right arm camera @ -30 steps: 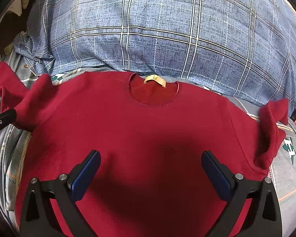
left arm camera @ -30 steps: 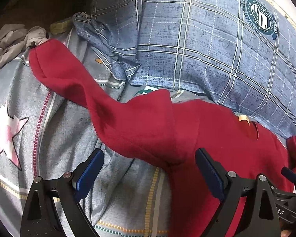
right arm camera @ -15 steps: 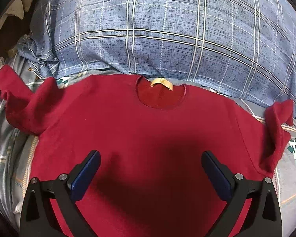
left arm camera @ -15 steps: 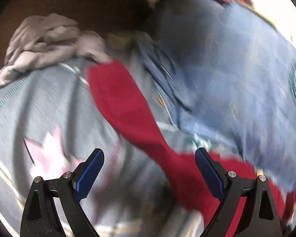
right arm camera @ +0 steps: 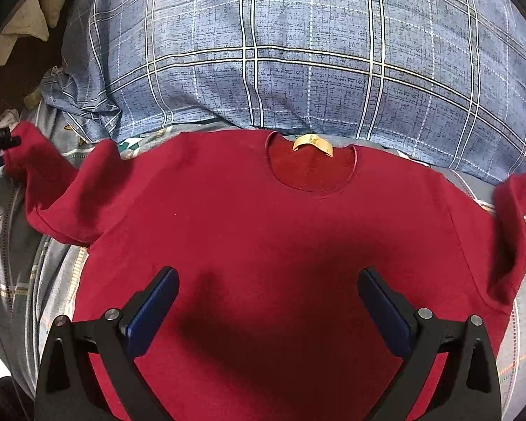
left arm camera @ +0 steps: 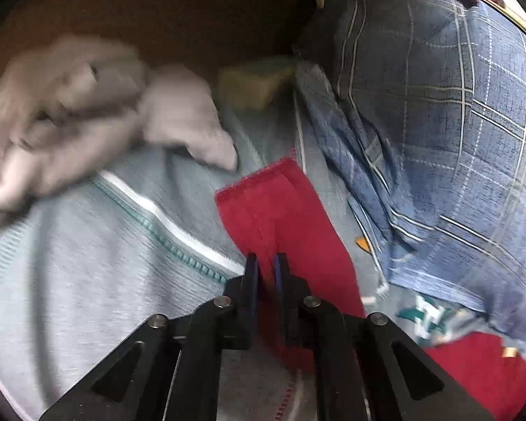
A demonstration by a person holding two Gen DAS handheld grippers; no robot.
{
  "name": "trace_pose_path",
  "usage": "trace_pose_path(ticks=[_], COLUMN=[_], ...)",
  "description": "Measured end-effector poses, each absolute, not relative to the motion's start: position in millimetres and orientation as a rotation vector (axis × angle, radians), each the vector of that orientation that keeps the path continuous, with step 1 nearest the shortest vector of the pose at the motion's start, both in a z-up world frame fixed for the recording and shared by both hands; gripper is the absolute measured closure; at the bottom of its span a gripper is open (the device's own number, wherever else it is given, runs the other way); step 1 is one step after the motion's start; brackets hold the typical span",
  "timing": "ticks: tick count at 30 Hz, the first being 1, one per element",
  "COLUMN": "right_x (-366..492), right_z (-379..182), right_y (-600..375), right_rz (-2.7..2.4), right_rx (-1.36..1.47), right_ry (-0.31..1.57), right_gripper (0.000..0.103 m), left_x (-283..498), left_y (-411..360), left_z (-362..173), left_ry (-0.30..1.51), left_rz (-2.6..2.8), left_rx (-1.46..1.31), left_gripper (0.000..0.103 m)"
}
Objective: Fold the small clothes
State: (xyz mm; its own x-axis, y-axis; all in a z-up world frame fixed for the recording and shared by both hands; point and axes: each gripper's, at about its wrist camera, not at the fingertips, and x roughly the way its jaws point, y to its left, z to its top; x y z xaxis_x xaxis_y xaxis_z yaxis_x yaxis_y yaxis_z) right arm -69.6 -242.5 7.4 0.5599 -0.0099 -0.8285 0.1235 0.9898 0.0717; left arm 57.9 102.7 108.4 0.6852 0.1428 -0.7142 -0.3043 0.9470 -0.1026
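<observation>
A small red sweater (right arm camera: 263,245) lies flat on the bed, neck with a tan label (right arm camera: 312,142) toward the pillow. My left gripper (left arm camera: 265,263) is shut on the sweater's left sleeve (left arm camera: 280,210) a little behind its cuff; it also shows at the left edge of the right wrist view (right arm camera: 3,140). My right gripper (right arm camera: 268,301) is open and empty, hovering over the middle of the sweater's body. The right sleeve (right arm camera: 515,228) lies bunched and folded up at the far right.
A blue plaid pillow (right arm camera: 298,52) lies just beyond the sweater. A crumpled grey garment (left arm camera: 80,119) sits at the bed's far left, beside a yellowish block (left arm camera: 252,80). The bed sheet (left arm camera: 87,263) is grey with stripes and printed shapes.
My left gripper has moved left along the sleeve toward the cuff and shut on it. My right gripper has stayed open over the sweater body.
</observation>
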Motion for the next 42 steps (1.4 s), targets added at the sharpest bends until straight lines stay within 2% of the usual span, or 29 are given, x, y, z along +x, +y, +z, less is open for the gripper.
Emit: trace_pose_path(ticks=[6, 10, 14, 17, 21, 26, 28, 29, 30, 32, 33, 37, 40, 42], right_x=[-76.1, -79.1, -86.1, -93.2, -102.5, -115.7, -119.7, -120.8, -121.3, -119.6, -118.8, -99.7, -78.8, -70.9], right_z=[15.4, 24.6, 37.0, 46.9, 51.5, 47.0, 44.2, 43.5, 42.9, 41.2, 40.3, 33.1, 21.8, 11.9], right_y=[-257.7, -276.3, -296.3, -319.7, -347.5, -388.1, -400.8, -404.5, -407.4, -410.4, -410.5, -396.8, -382.6, -376.2], right_rz=[-0.097, -0.134, -0.164, -0.207, -0.262, -0.353, -0.371, -0.371, -0.365, -0.338, -0.324, -0.25, -0.24, -0.252], right_rx=[0.167, 0.207, 0.227, 0.248, 0.279, 0.332, 0.361, 0.372, 0.382, 0.407, 0.419, 0.41, 0.357, 0.311], right_ry=[0.956, 0.937, 0.91, 0.889, 0.877, 0.888, 0.894, 0.895, 0.893, 0.886, 0.883, 0.901, 0.949, 0.984], right_gripper=[0.001, 0.001, 0.001, 0.001, 0.001, 0.0, 0.0, 0.0, 0.0, 0.0, 0.0, 0.0, 0.0, 0.006], left_x=[27.2, -6.3, -24.8, -28.2, -27.7, -16.7, -16.1, -17.8, -21.1, -35.1, -47.2, -42.5, -26.5, -13.8], left_y=[72.5, 2.1, -70.5, -132.0, -207.9, -261.2, -257.8, -250.9, -243.1, -215.5, -200.0, -147.6, -119.8, -107.4], left_z=[143.5, 179.8, 185.5, 162.6, 103.8, 27.5, 25.3, 30.5, 39.7, 63.3, 72.3, 73.2, 55.3, 42.6], left_ry=[0.707, 0.635, 0.642, 0.701, 0.816, 1.001, 0.999, 0.99, 0.969, 0.872, 0.82, 0.724, 0.766, 0.803], left_rz=[0.082, -0.136, -0.33, -0.443, -0.565, -0.623, -0.623, -0.619, -0.616, -0.606, -0.573, -0.345, -0.244, -0.205], left_rx=[-0.219, -0.184, -0.161, -0.139, -0.083, 0.088, 0.108, 0.108, 0.106, 0.1, 0.105, 0.13, 0.061, -0.014], left_gripper=[0.096, 0.096, 0.096, 0.096, 0.095, 0.09, 0.081, 0.07, 0.054, 0.036, 0.031, 0.029, 0.031, 0.031])
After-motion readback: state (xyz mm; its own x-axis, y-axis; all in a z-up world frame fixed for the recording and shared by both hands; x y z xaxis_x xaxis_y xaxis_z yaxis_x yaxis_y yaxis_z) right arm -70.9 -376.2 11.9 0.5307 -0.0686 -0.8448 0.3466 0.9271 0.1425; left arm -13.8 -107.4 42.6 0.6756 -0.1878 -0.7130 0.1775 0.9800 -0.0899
